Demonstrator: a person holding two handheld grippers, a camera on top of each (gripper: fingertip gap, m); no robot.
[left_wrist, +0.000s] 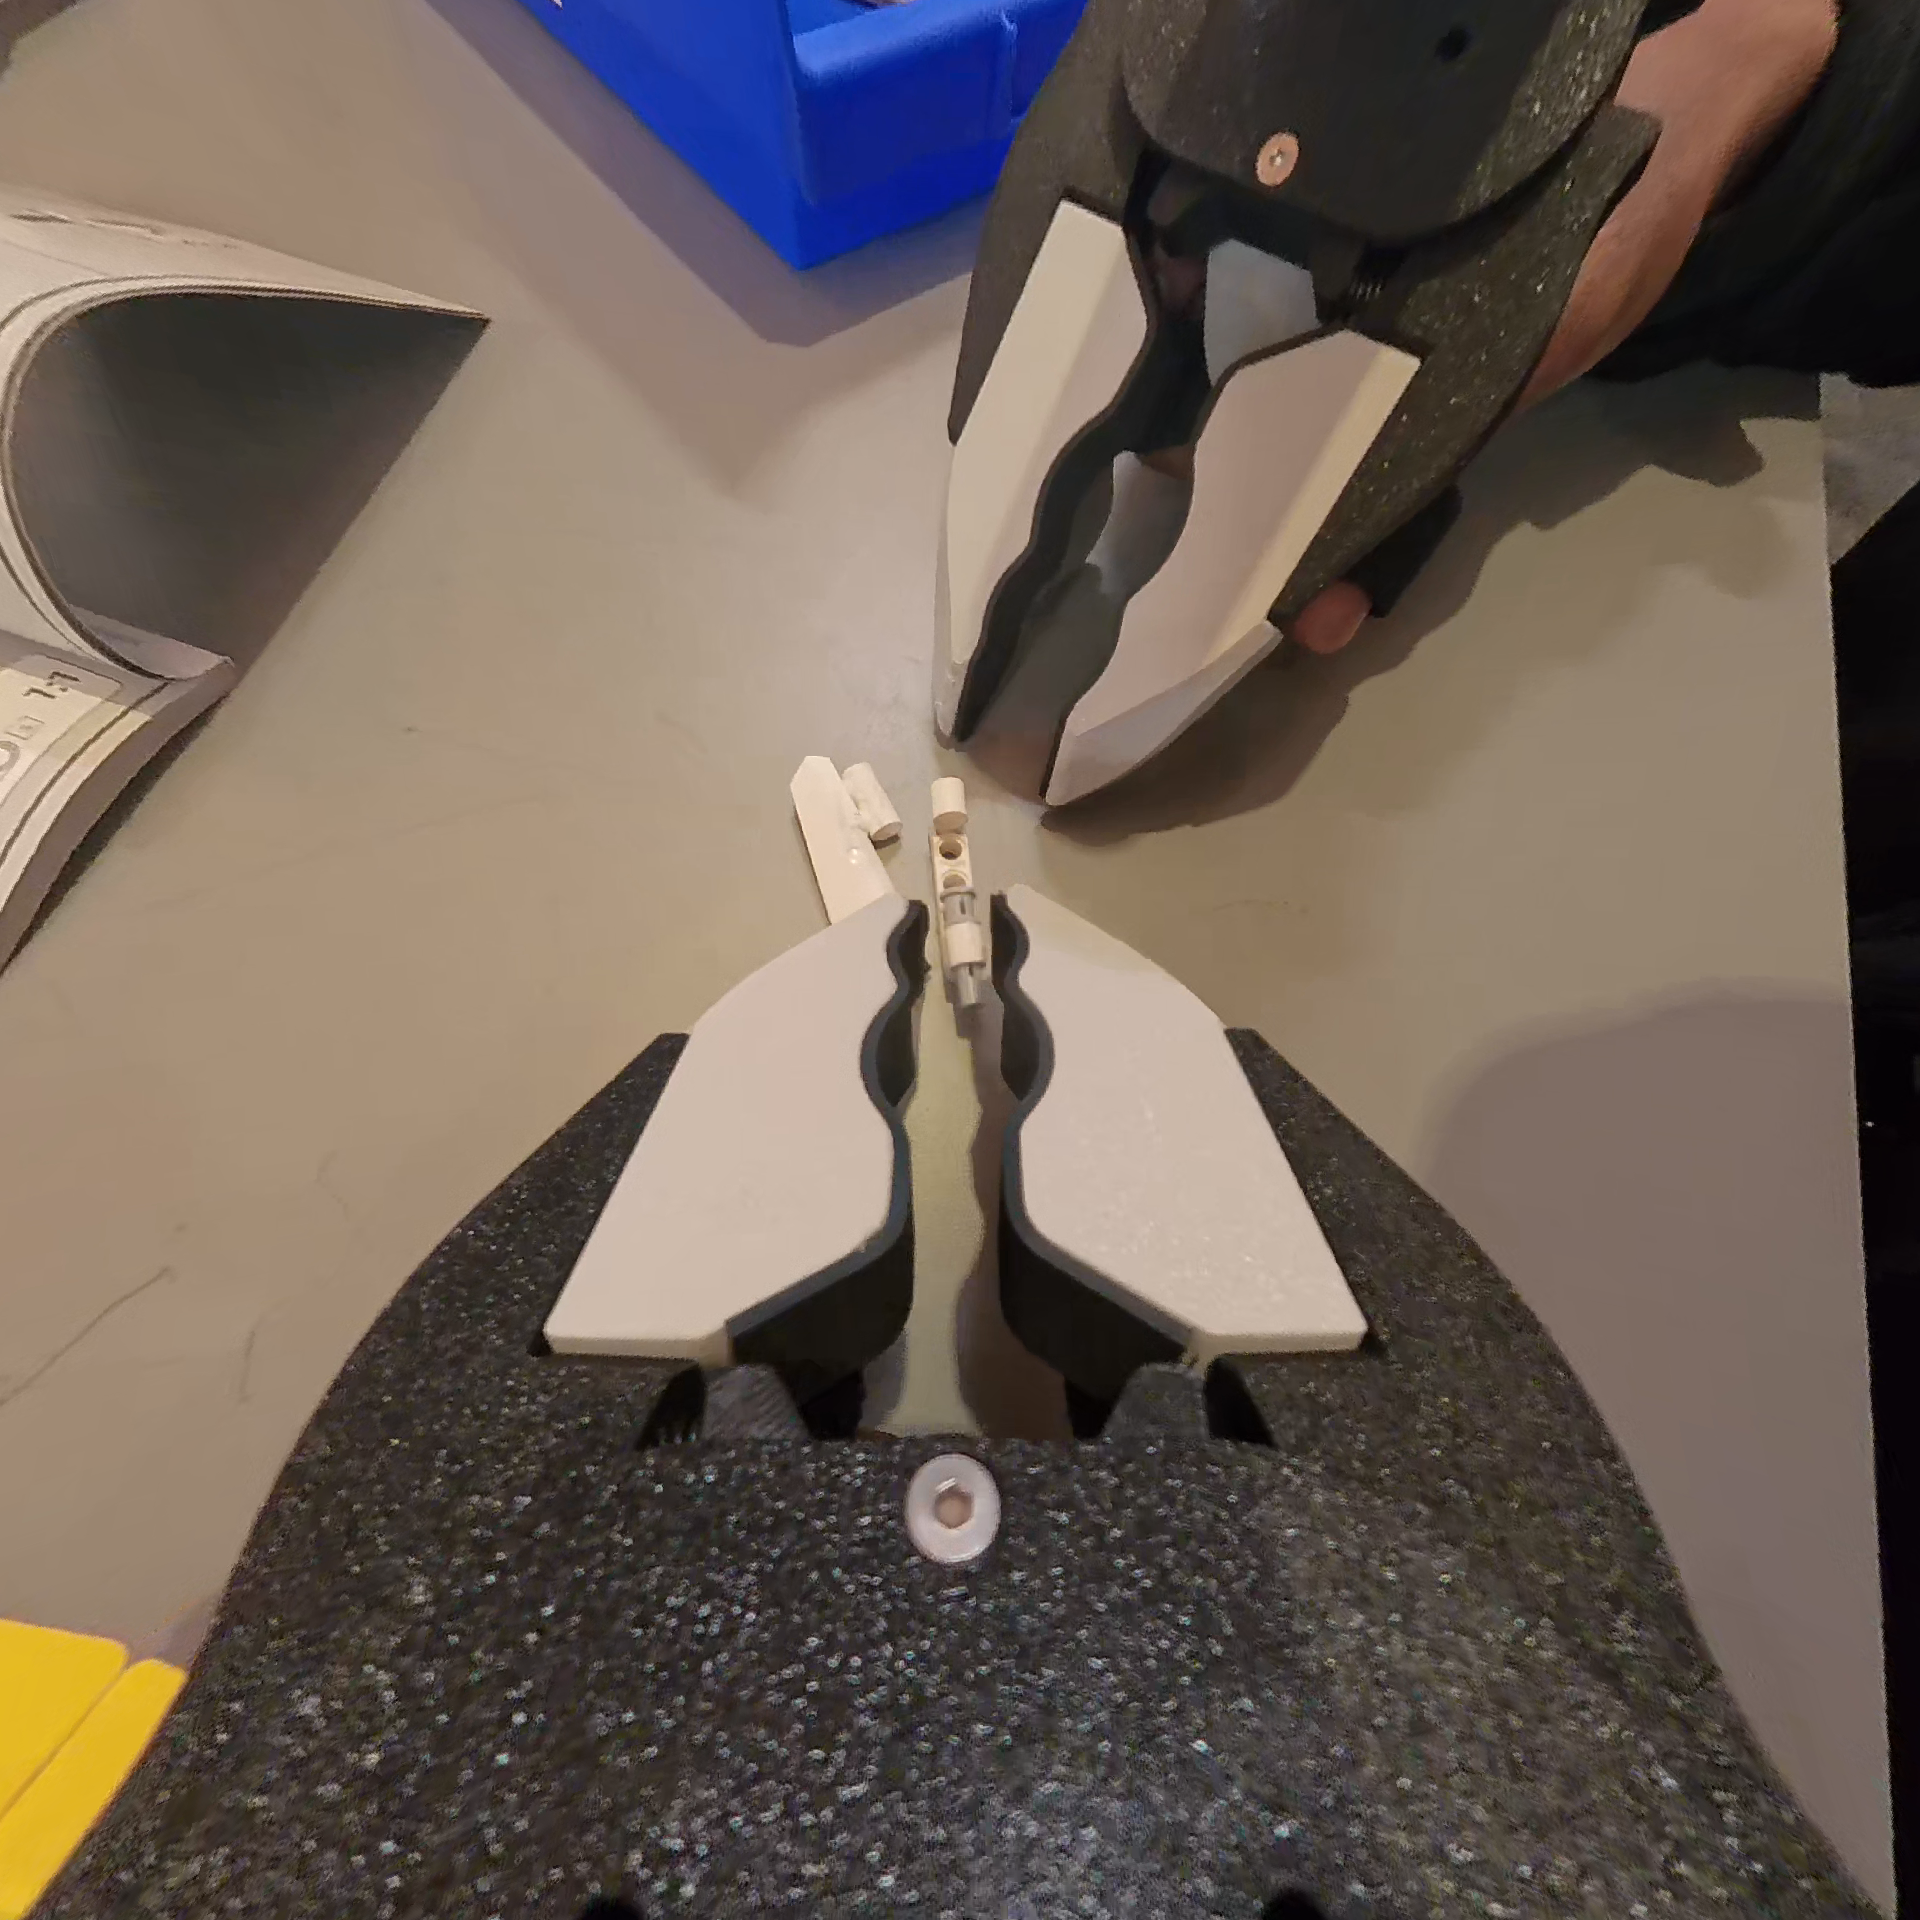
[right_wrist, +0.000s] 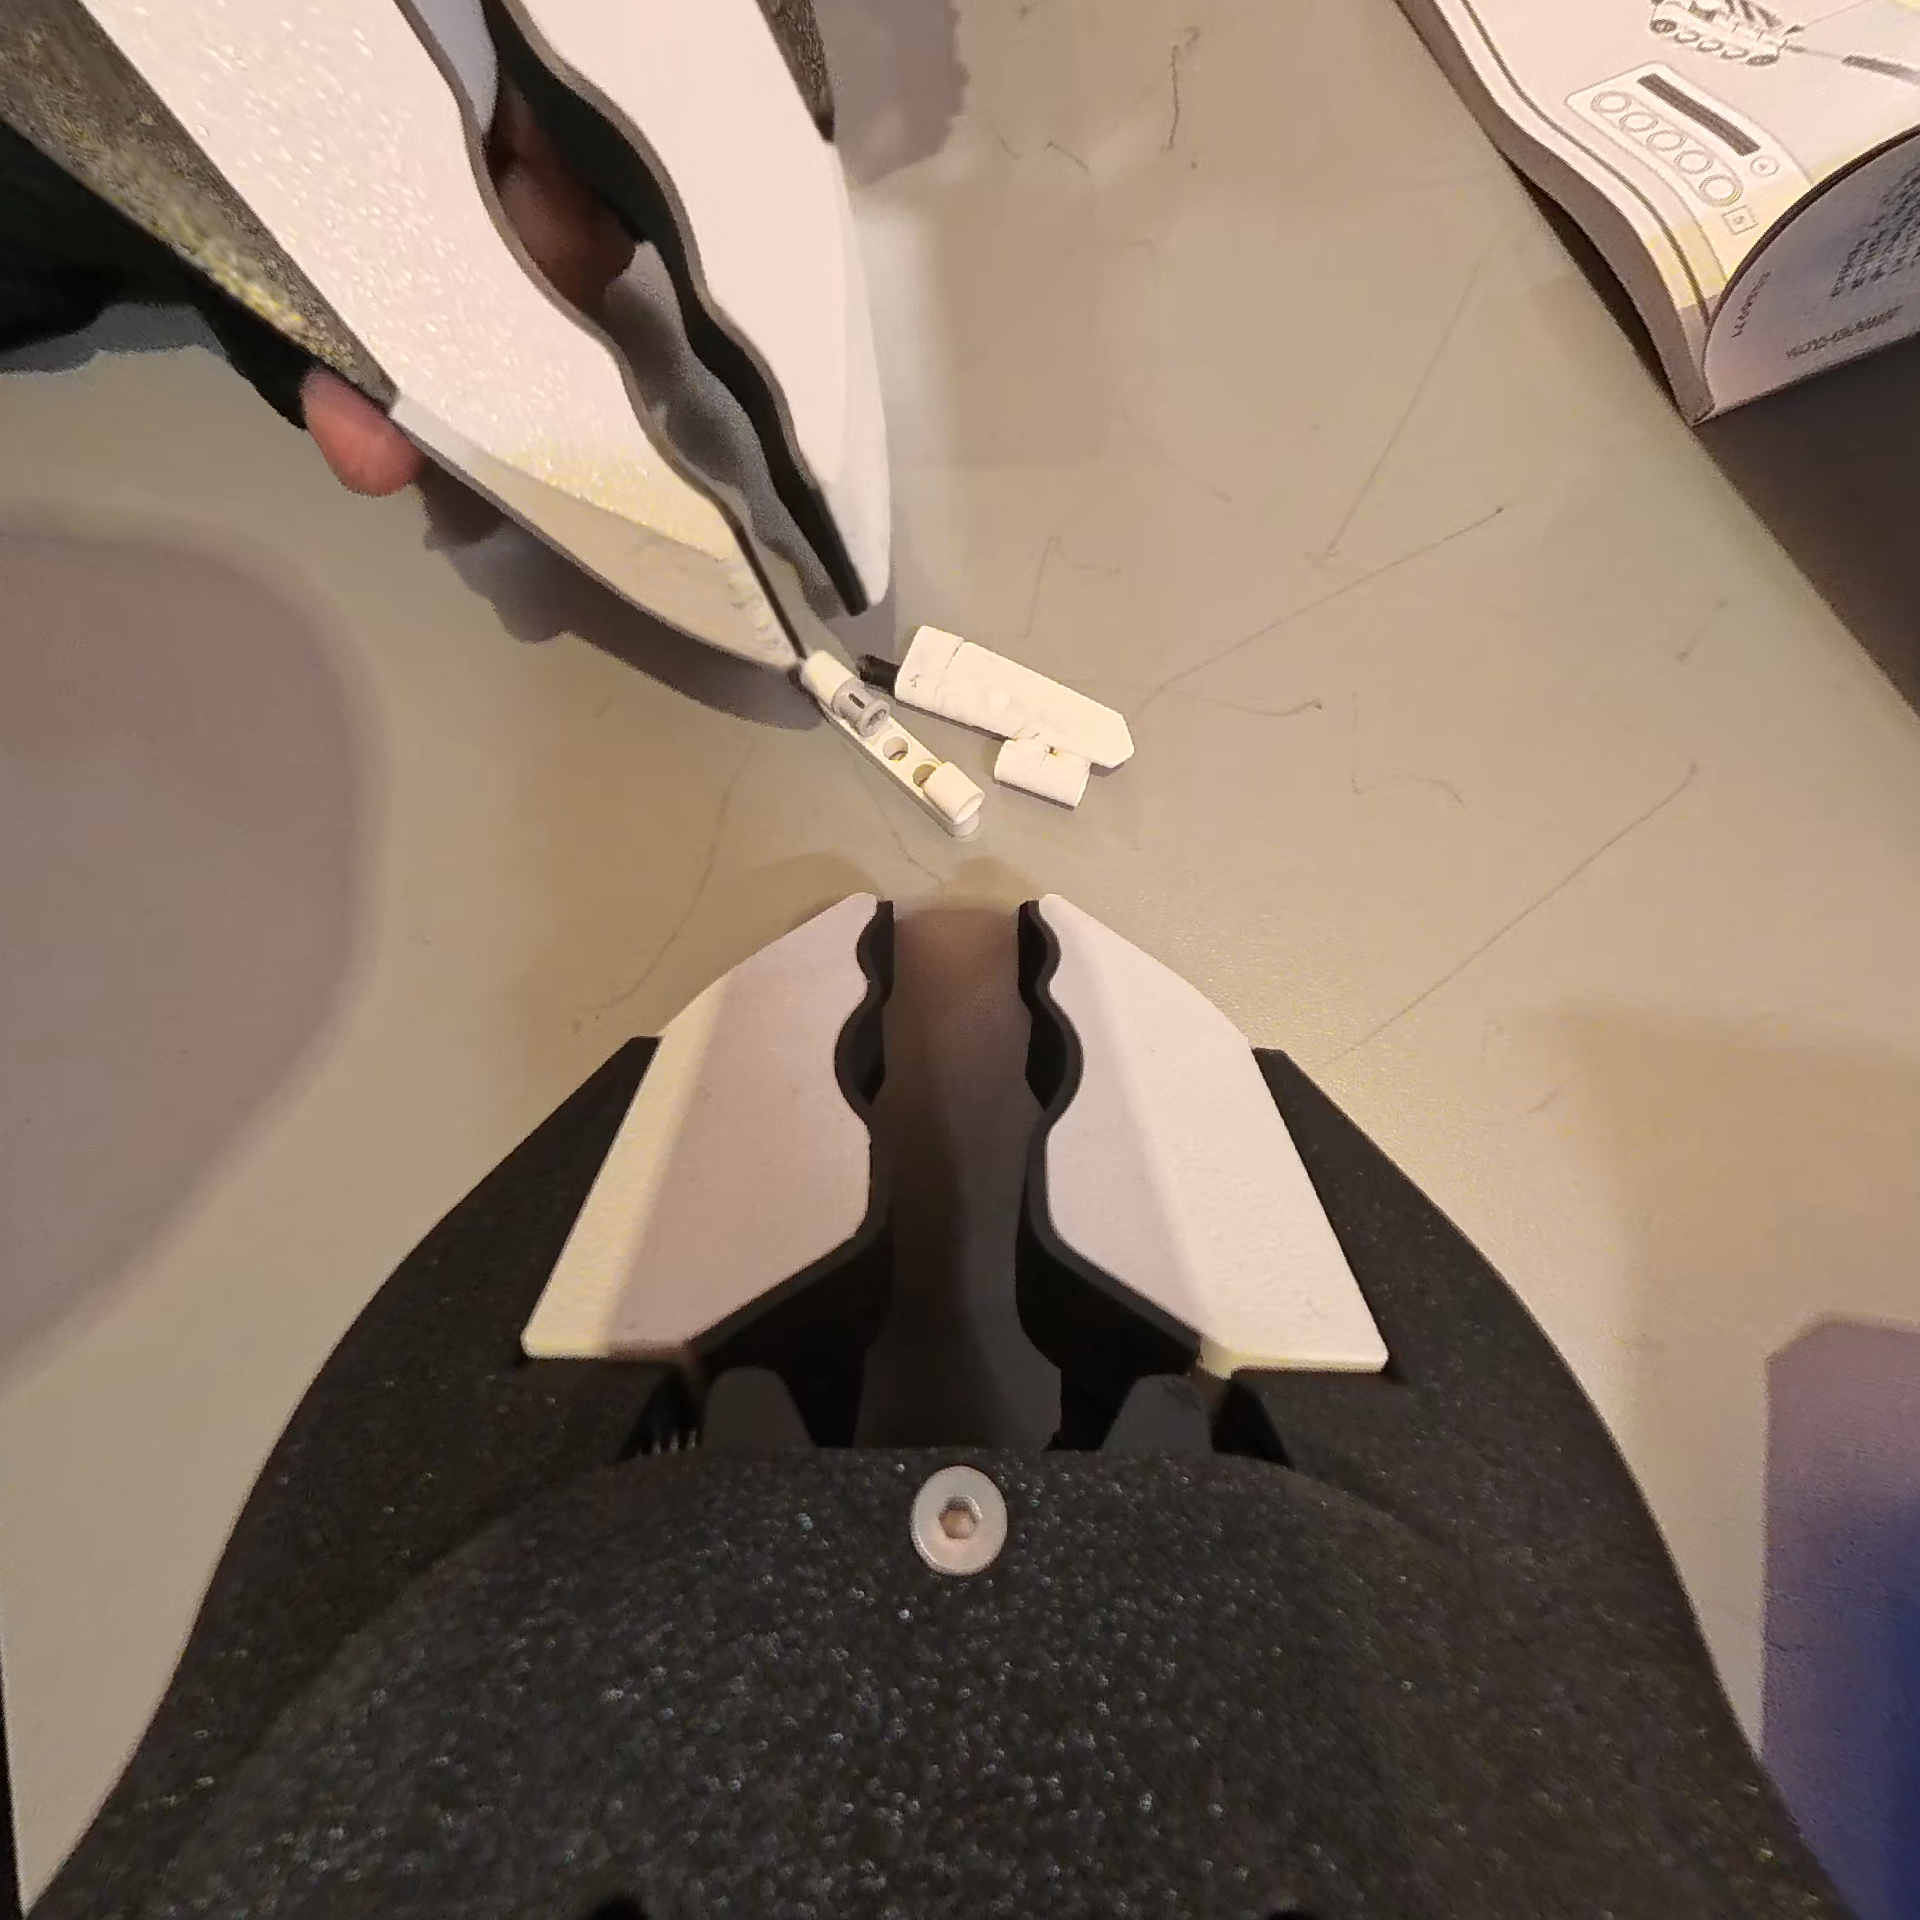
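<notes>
Blue bin (left_wrist: 831, 125): cut off by the top edge, contents unreadable.
Booklet (left_wrist: 156, 436): runs off the left edge.
Yellow pieces (left_wrist: 62, 1756): only corners show at the lower left.
Flat white piece (left_wrist: 831, 852): near end hidden behind the left gripper's finger (left_wrist: 790, 1039).
Hand (left_wrist: 1714, 239): mostly behind the right gripper (left_wrist: 1013, 769).
</notes>
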